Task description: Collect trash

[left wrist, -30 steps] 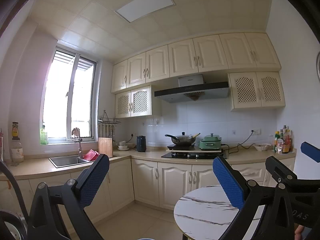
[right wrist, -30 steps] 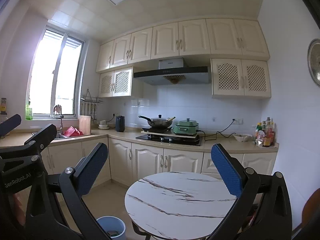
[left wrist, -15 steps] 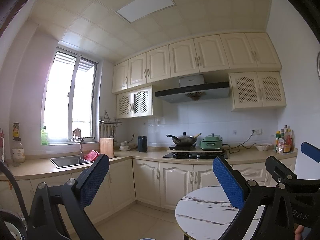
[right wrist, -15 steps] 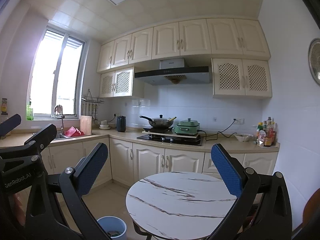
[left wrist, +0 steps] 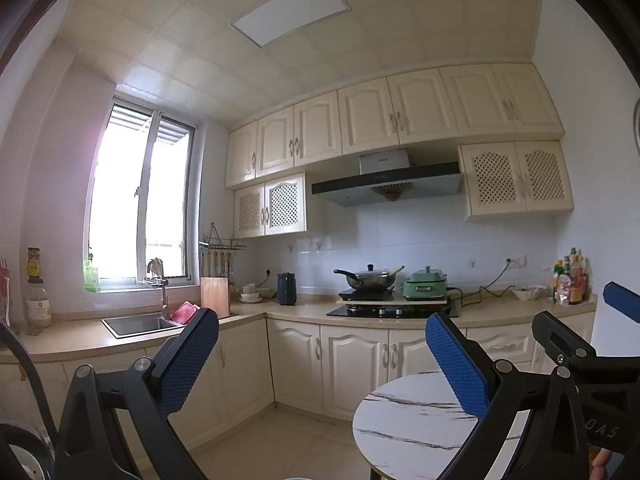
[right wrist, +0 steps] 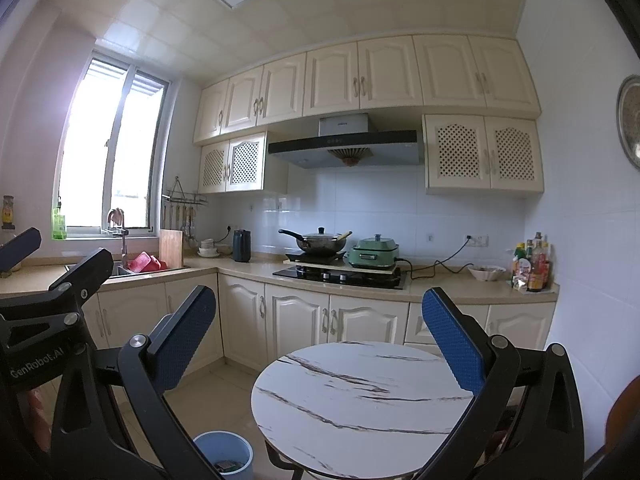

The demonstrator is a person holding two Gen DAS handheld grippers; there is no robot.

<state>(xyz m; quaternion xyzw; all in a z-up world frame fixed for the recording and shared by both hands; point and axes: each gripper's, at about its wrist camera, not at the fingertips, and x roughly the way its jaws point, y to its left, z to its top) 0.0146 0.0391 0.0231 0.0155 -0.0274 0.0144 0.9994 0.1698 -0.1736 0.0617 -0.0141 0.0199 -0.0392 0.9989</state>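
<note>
Both of your claws are standing wide open and gripping nothing: your left gripper (left wrist: 322, 354) is spreading its blue pads far apart over the kitchen floor, and your right gripper (right wrist: 319, 334) is doing the same above the round marble table (right wrist: 360, 408). Each one is also showing at the edge of the other's view, so you are holding them side by side, the left one to the left.

No loose trash is showing on the table top. The only trash you can see is lying at the bottom of the blue bin (right wrist: 224, 456), which is standing on the floor just beside the table's left edge, below your right gripper's left finger (right wrist: 180, 344). What the scraps inside are is too small to tell.

Beyond the table, cream cabinets are running along the far wall under a beige counter (right wrist: 440, 282). A black hob (right wrist: 340, 274) is sitting on that counter with a wok (right wrist: 320, 242) and a green cooker (right wrist: 374, 254) on it, under the range hood (right wrist: 344, 148). A sink (left wrist: 136, 324) is lying under the window (left wrist: 140, 204) on the left, with a red item (left wrist: 185, 312) at its right edge.
</note>
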